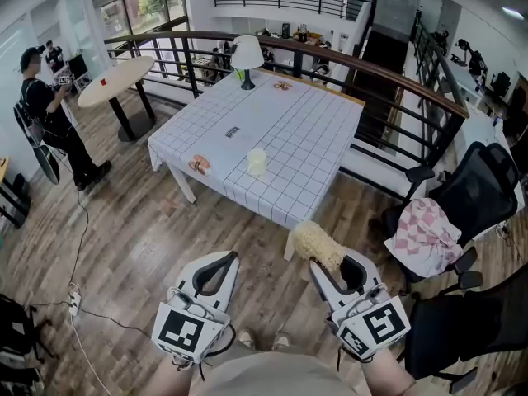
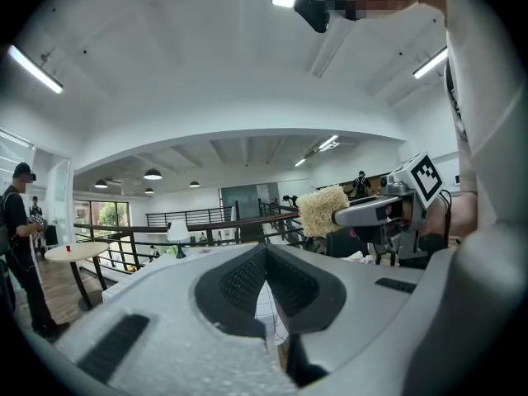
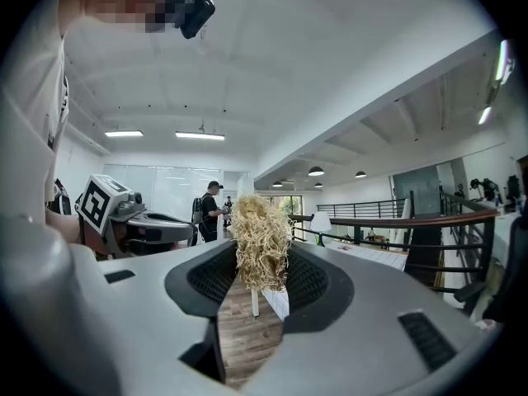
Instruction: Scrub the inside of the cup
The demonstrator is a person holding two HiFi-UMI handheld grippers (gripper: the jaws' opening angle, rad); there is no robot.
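My left gripper (image 1: pixel 224 258) has its fingers shut on nothing, my right gripper (image 1: pixel 337 264) has its fingers clamped on the scrubber (image 1: pixel 318 244), both short of the desk (image 1: pixel 313 130), and the cup (image 1: pixel 257 162) stands near the desk's front edge.

Both units on my feed are the same build. Left claw (image 1: pixel 229 256) and right claw (image 1: pixel 340 265) are light-grey moulded shells with a matte, grainy surface. I see a black ribbed pad (image 2: pixel 245 283) lining each jaw and dark rectangular slots (image 2: pixel 115 345) recessed in the shell tops. There's a marker cube (image 1: pixel 183 330) behind each claw, white faces with black square codes. A thin black cable (image 1: pixel 219 346) loops under the left cube. Operator wears a pale beige top (image 1: pixel 272 376), which reads white with dark print in the gripper views, and light shoes (image 1: pixel 244 337). Small black camera (image 3: pixel 198 11) at the head.
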